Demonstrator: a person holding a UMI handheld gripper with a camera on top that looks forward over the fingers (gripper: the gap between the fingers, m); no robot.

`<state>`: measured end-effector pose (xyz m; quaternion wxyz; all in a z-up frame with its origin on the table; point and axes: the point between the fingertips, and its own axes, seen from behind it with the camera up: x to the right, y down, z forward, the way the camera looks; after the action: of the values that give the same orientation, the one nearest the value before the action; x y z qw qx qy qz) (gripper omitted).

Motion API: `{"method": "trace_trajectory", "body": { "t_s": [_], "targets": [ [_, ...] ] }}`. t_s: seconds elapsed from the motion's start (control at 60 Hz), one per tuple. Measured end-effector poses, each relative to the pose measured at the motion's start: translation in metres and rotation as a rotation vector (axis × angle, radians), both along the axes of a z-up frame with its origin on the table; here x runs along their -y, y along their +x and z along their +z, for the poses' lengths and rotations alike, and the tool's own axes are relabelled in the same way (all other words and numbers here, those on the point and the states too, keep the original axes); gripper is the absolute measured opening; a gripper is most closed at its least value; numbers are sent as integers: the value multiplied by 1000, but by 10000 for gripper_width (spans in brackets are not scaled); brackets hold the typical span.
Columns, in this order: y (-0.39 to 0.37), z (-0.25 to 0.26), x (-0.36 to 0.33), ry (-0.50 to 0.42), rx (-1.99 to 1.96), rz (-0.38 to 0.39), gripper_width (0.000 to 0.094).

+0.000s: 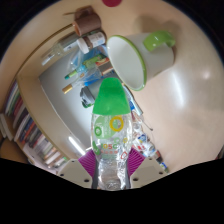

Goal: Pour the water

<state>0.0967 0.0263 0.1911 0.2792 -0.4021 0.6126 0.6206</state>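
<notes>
We tip the bottle toward the cup

Our gripper (112, 172) appears clamped on the clear bottle (110, 140), its green cap (110, 97) pointing at the white cup (140, 60) just beyond; the cap looks on, so we should open it, then tilt slowly over the rim.

bottle (110, 150): clear plastic, glossy, crinkled where light catches the lower body
bottle cap (109, 96): green plastic, smooth, slightly shiny
bottle label (110, 128): thin printed film, white with coloured rings, glossy
cup (140, 58): white plastic by the look, smooth, matt outer wall, green patch near the rim
table (190, 100): pale, smooth, faint sheen
gripper (108, 172): fingers mostly hidden behind the bottle, finish not readable
</notes>
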Motion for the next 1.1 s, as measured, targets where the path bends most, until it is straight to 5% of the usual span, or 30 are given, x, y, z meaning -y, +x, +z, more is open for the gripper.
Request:
{"method": "trace_trajectory", "body": {
  "t_s": [0.267, 0.383, 0.5, 0.6, 0.667, 0.75, 0.9, 0.967, 1.1],
  "targets": [
    [31, 19, -6, 50, -269, -85, 375],
    [35, 15, -6, 45, -209, -50, 374],
    [30, 11, 0, 30, 196, 85, 376],
    [49, 56, 8, 127, 657, 161, 373],
    [92, 98, 13, 224, 1029, 127, 378],
    [160, 158, 18, 259, 1515, -23, 378],
    [268, 182, 34, 144, 2020, -211, 379],
    [313, 145, 39, 30, 2105, -214, 379],
    [369, 26, 52, -198, 2150, -87, 379]
  ]
}}
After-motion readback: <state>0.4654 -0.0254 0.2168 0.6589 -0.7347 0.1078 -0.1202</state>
